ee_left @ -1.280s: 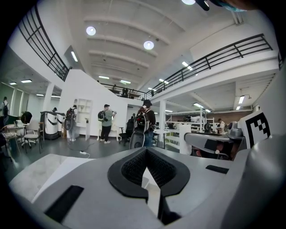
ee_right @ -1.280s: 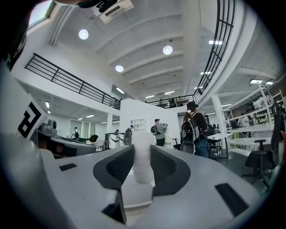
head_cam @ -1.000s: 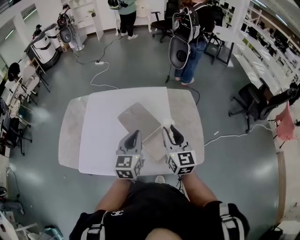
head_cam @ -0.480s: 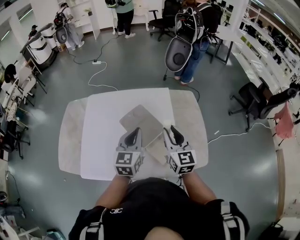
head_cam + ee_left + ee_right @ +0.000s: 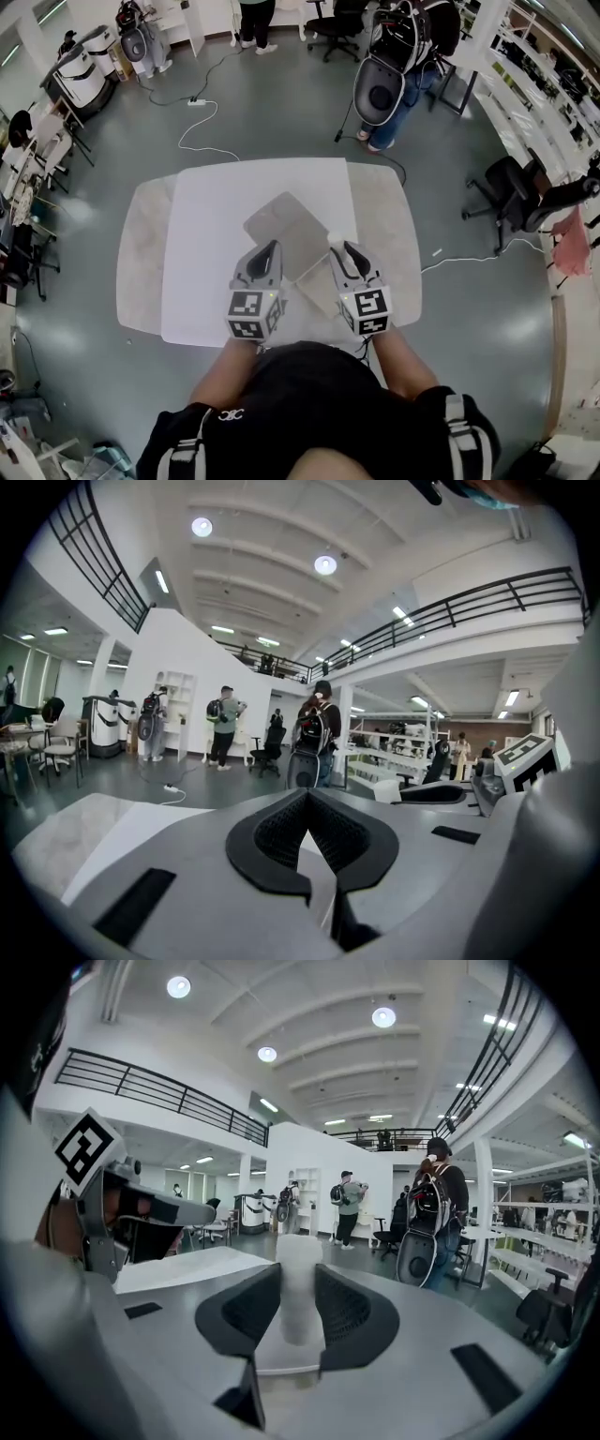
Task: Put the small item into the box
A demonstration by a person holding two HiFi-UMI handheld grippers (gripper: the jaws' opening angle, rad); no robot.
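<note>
Two tools are held at the near side of the box (image 5: 286, 223), which lies flat on a white sheet (image 5: 211, 244) over the bench (image 5: 141, 253). Square black-and-white marker patterns are carried on the cube (image 5: 248, 317) of the left tool (image 5: 270, 247) and on that of the right tool (image 5: 345, 247); they are patterns, not writing. The left tool's jaws are brought together at the tips, with nothing between them. The right tool's jaws are clamped on the small item (image 5: 300, 1283), a pale, translucent piece. Its long axis is set upright across the pads, and its top end stands clear above them. The item is held just at the box's right edge.
</note>
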